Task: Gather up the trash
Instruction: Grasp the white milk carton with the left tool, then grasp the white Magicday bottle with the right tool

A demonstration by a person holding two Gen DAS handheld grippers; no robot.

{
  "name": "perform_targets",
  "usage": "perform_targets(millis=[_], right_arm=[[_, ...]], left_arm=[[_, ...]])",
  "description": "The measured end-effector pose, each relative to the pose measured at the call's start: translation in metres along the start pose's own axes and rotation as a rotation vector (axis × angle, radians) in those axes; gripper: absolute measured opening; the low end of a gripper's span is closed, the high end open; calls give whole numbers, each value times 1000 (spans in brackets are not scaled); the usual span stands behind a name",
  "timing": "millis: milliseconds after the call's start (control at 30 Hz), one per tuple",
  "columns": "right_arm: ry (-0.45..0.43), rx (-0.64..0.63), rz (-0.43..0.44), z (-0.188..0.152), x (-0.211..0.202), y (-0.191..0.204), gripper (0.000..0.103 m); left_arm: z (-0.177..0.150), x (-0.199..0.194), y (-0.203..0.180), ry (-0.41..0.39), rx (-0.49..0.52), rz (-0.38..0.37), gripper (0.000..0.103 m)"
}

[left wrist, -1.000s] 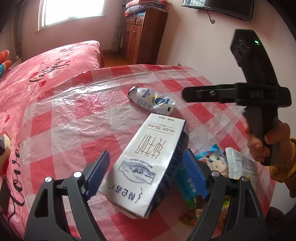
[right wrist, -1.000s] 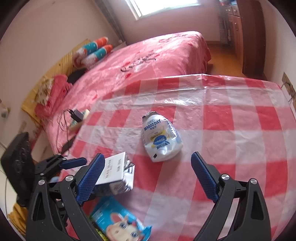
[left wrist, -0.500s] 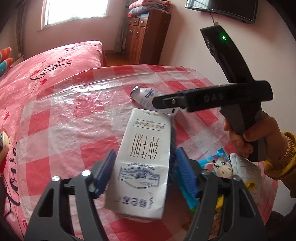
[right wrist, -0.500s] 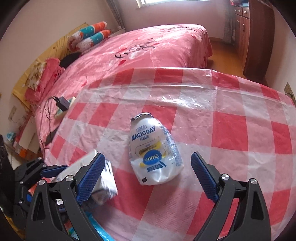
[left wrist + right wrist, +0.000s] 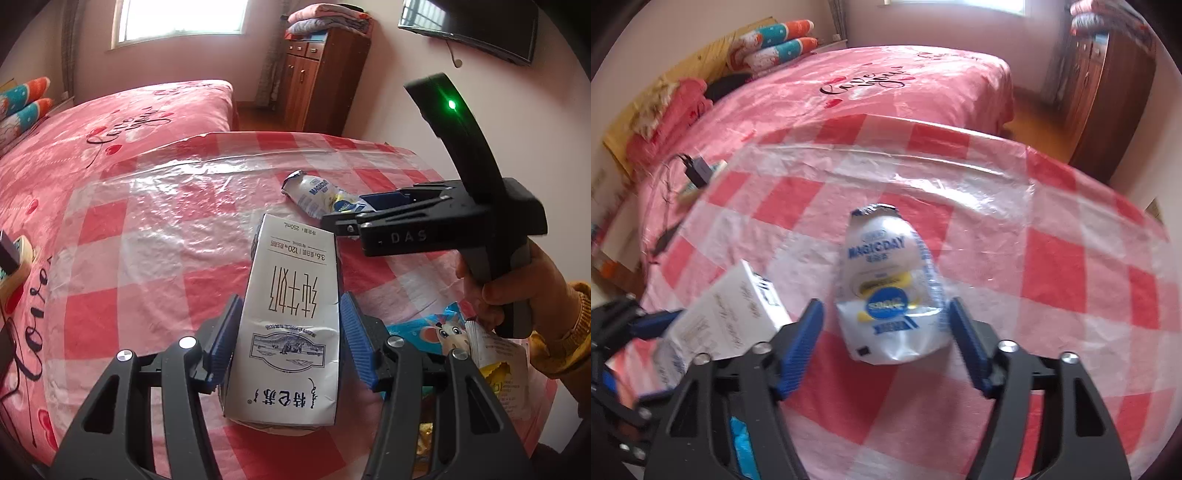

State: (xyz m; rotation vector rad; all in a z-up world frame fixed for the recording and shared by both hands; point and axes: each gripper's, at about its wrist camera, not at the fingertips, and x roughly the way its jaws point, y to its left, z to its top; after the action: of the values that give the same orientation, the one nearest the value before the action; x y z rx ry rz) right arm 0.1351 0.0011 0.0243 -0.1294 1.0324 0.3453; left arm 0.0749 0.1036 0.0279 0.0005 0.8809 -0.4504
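Observation:
A white milk carton with black print is gripped between the blue pads of my left gripper, whose jaws are still closing; both pads press its sides. A crumpled white MAGICDAY pouch lies on the red-checked table. My right gripper straddles its lower end with jaws closing. A gap still shows at the left pad, and the right pad is nearly touching. In the left wrist view the right gripper reaches over the pouch, just beyond the carton. The right wrist view shows the carton blurred at left.
A blue cartoon snack wrapper and a white and yellow packet lie at the table's near right, under the person's hand. A pink bed adjoins the table, with a charger on it. A wooden cabinet stands behind.
My left jaws closed onto the carton, which swung to lie straight between the pads. My right gripper came down over the pouch and its jaws narrowed around it.

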Motion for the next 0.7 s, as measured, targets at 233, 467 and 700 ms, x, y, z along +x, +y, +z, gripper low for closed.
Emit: perform_targets(millis=[233,467,700], right_arm=[[2,-21,-22,-5,-2,3,62],[-28,-28,-38,-9,-18,7,62],[-54,-24,-14,-21,-41,16,61]], left_arm=[[-8,-9,6,-9,-43,20,56],[-20,-19,13,-26,-87,21,56],[-34,-31,24,-42,-162,-5,40]])
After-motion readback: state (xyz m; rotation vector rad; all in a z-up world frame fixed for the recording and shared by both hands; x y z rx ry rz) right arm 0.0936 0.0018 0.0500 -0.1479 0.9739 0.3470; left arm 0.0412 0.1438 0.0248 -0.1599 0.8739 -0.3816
